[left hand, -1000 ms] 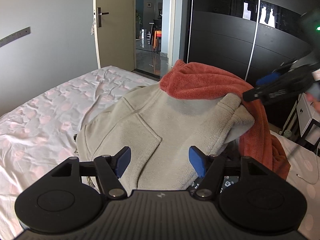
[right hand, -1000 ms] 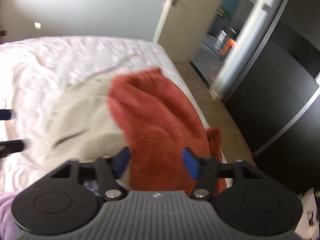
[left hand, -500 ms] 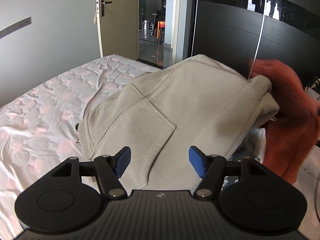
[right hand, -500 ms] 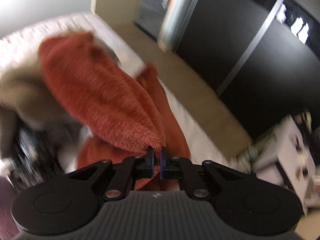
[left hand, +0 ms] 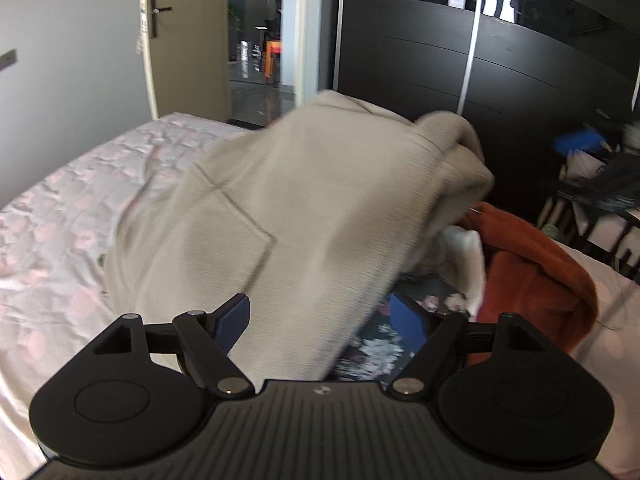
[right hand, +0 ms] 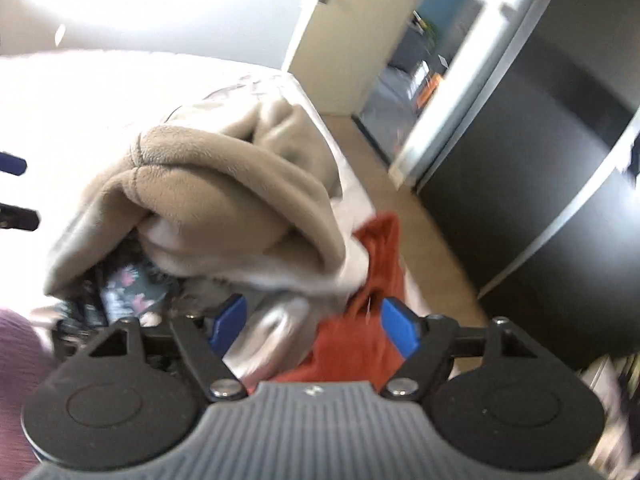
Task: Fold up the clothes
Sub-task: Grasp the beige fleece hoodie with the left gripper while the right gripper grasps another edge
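Note:
A beige fleece garment (left hand: 288, 216) with a patch pocket tops a heap of clothes on the bed; it also shows in the right wrist view (right hand: 224, 200). A rust-orange fleece garment (left hand: 536, 268) lies crumpled to the right of the heap, and in the right wrist view (right hand: 360, 336) it lies just beyond my right gripper. My left gripper (left hand: 322, 318) is open, its pads either side of the beige garment's near edge. My right gripper (right hand: 314, 322) is open and empty over the orange garment. A dark floral garment (left hand: 372, 344) lies under the beige one.
The bed (left hand: 60, 216) has a pink-flowered sheet stretching left. A dark sliding wardrobe (left hand: 500, 64) stands behind the heap, with an open doorway (left hand: 260, 40) to its left. A dark-framed stand (left hand: 600, 208) is at the far right. A purple cloth (right hand: 16, 368) is at lower left.
My right gripper pulled the orange garment off the top of the heap, dropped it on the right side and opened. The left gripper stayed open and moved a little closer.

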`<move>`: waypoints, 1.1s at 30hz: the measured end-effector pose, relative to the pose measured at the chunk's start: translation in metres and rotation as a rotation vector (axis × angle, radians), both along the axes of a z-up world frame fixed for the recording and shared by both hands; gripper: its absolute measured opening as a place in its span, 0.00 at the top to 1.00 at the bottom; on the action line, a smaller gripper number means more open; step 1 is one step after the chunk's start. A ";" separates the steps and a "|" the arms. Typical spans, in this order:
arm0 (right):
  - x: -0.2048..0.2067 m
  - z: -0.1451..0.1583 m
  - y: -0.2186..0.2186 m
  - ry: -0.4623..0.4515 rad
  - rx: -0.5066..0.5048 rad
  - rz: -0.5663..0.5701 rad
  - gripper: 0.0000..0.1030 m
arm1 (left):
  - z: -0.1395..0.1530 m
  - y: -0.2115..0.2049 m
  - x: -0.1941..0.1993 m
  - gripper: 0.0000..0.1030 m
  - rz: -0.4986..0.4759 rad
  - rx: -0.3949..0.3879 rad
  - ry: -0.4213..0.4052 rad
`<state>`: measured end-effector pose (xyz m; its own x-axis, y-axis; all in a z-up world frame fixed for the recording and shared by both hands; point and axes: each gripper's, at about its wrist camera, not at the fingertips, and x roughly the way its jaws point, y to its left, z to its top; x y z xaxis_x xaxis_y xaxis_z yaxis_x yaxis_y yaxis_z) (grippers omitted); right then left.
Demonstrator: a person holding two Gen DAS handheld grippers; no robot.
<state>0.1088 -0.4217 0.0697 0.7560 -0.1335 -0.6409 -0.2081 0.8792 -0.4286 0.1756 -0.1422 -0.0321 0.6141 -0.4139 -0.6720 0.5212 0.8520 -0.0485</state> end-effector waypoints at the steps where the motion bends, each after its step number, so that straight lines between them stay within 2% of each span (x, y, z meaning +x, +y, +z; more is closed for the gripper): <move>1: 0.012 -0.005 0.003 -0.010 -0.031 0.013 0.26 | -0.004 -0.006 -0.001 0.25 -0.019 0.007 0.002; 4: 0.036 -0.010 0.003 -0.029 -0.054 0.035 0.27 | -0.015 -0.023 -0.001 0.25 -0.056 0.044 -0.010; 8: 0.065 -0.015 0.004 -0.048 -0.063 0.046 0.27 | -0.020 -0.025 0.015 0.25 -0.047 0.032 0.019; 10: 0.078 -0.021 0.002 -0.047 -0.055 0.037 0.33 | -0.023 -0.025 0.024 0.28 -0.040 0.025 0.035; 12: 0.088 -0.024 0.003 -0.031 -0.045 0.029 0.41 | -0.025 -0.026 0.032 0.45 -0.034 0.017 0.050; 14: 0.096 -0.026 0.004 -0.013 -0.031 0.025 0.60 | -0.027 -0.026 0.040 0.52 -0.028 0.010 0.066; 15: 0.099 -0.024 0.005 -0.008 -0.024 0.028 0.65 | -0.028 -0.026 0.045 0.60 -0.024 0.006 0.073; 16: 0.103 -0.023 0.006 -0.004 -0.017 0.030 0.80 | -0.029 -0.026 0.049 0.64 -0.021 0.002 0.081; 18: 0.108 -0.019 0.009 -0.007 -0.006 0.029 0.87 | -0.032 -0.026 0.057 0.80 -0.015 -0.005 0.097; 19: 0.110 -0.015 0.011 -0.027 0.003 0.026 0.89 | -0.033 -0.026 0.062 0.85 -0.012 -0.009 0.104; 20: 0.113 -0.011 0.013 -0.049 0.014 0.024 0.89 | -0.029 -0.023 0.064 0.89 -0.003 -0.012 0.097; 25: 0.119 0.029 0.034 -0.186 0.032 0.030 0.90 | 0.012 0.012 0.071 0.91 0.083 -0.043 -0.004; 33: 0.101 0.141 0.146 -0.471 0.051 0.220 0.91 | 0.115 0.118 0.068 0.92 0.342 -0.089 -0.192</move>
